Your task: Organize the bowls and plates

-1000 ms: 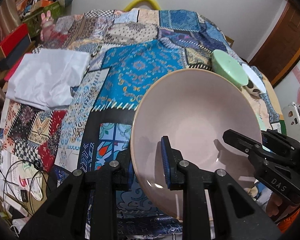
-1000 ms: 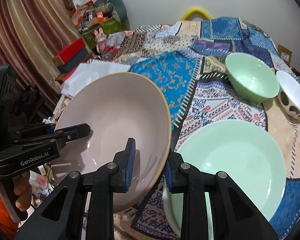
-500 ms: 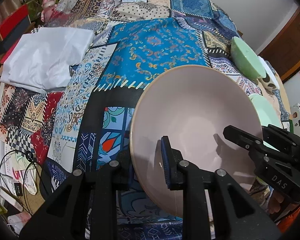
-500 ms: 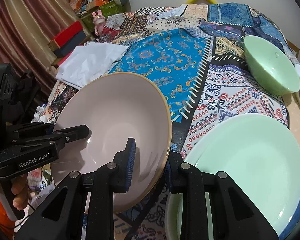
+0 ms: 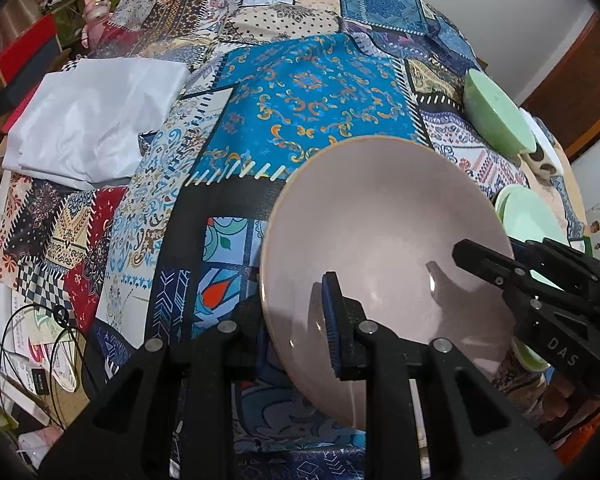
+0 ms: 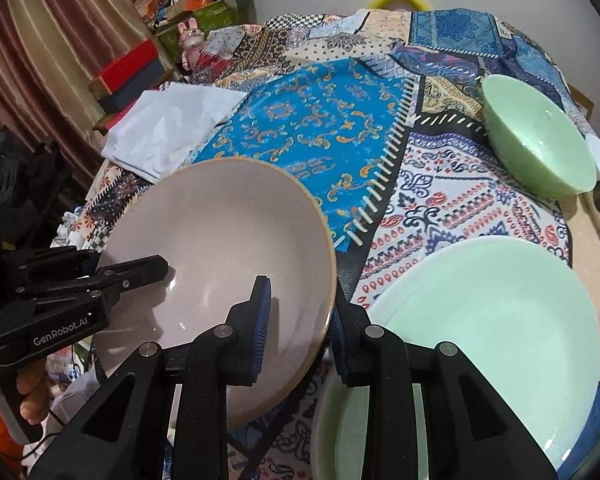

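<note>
Pink bowl is gripped at two points on its rim, above the patchwork cloth. Left gripper is clenched on the rim nearest it: one finger inside the bowl, one outside. Right gripper straddles the opposite rim; its jaws have just been opening slightly, rim between them, pads at the rim. Green plate lies just right of the bowl; green bowl lies beyond that plate.
</note>
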